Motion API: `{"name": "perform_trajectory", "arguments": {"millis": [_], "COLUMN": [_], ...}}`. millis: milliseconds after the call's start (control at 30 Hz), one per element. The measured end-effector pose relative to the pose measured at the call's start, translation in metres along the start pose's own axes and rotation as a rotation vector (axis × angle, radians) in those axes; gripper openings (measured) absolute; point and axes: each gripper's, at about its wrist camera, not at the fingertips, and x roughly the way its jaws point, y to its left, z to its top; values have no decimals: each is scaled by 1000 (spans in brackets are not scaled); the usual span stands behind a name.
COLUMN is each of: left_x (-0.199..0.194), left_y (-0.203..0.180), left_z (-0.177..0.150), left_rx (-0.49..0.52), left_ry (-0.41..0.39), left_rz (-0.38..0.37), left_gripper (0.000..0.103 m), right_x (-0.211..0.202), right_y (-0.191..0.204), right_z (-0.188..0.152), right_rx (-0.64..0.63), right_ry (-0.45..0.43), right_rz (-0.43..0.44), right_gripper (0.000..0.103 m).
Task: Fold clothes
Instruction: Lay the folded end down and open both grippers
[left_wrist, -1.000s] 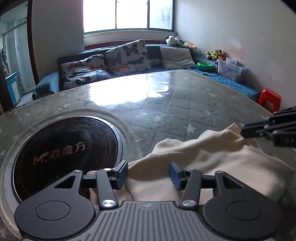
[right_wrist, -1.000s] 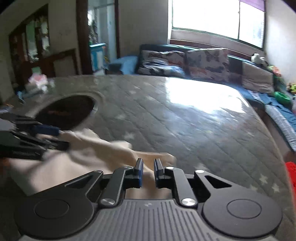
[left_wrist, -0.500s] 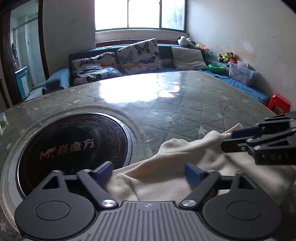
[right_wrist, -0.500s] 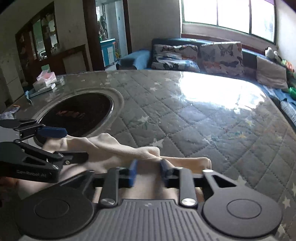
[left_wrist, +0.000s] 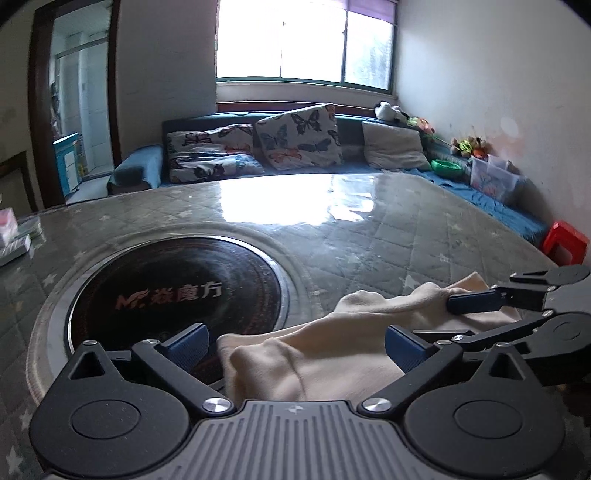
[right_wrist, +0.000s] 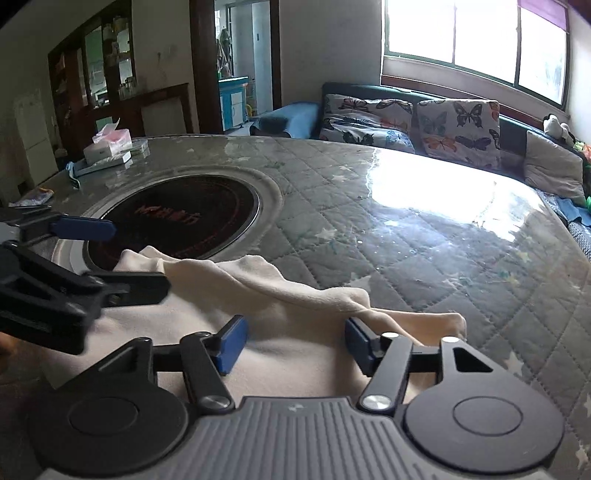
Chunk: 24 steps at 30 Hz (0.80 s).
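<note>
cream fleece-like garment (left_wrist: 332, 354), one item, bunched in soft folds on the near part of a round table (left_wrist: 388, 236) covered with a quilted star-print cloth under a glossy clear sheet; its left edge lies at the rim of the black inset cooktop (left_wrist: 173, 291) with red lettering, its right corner tapers to a point on the quilting; left gripper (left_wrist: 295, 345), fingers spread wide and released, nothing between the blue pads, garment edge lying in the gap below; right gripper (right_wrist: 291, 341), fingers likewise apart and empty, poised over the right half of the cloth; handling judgement: light, limp, slightly springy fabric, no stiffness, will sag and slide readily on the slick table cover, not fragile; best taken by pinching through a single layer at an outer corner or hem, one at the left fold near the cooktop, one at the right tapered corner, then lifted together so the layers fall flat; far side: sofa with butterfly cushions (left_wrist: 295, 136), bright window
</note>
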Motion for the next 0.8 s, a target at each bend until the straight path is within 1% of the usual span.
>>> {"name": "perform_trajectory", "arguments": {"millis": [167,233,300,400,533,700,800], "left_x": [-6,-8,-13,-21,-29,-32,-30], "left_y": [10,14,14,7,-7,-22,-25], "left_z": [-2,-5,-9,-14,-23,-35,-39], "left_rx": [-53,-72,-76,-57,-28,7,18], "left_ry": [21,29,24,13,12,12,26], "left_rz": [34,55,69,75,72,73,80], "left_gripper": [103,103,103,103,103,103,103], "right_x": [-2,-10,-21,-38,-56,-65,-64], "right_y": [0,2,5,11,14,17,15], "right_z": [-1,-3,-7,-13,-21,-35,-41], "right_rx": [12,4,-21,-54,-34,1,10], "right_ry": [-15,-22,-36,-58,-81,-80,-74], "right_rz": [7,11,10,10,32,53,43], "right_gripper": [69,75,76,81,82,82,82]}}
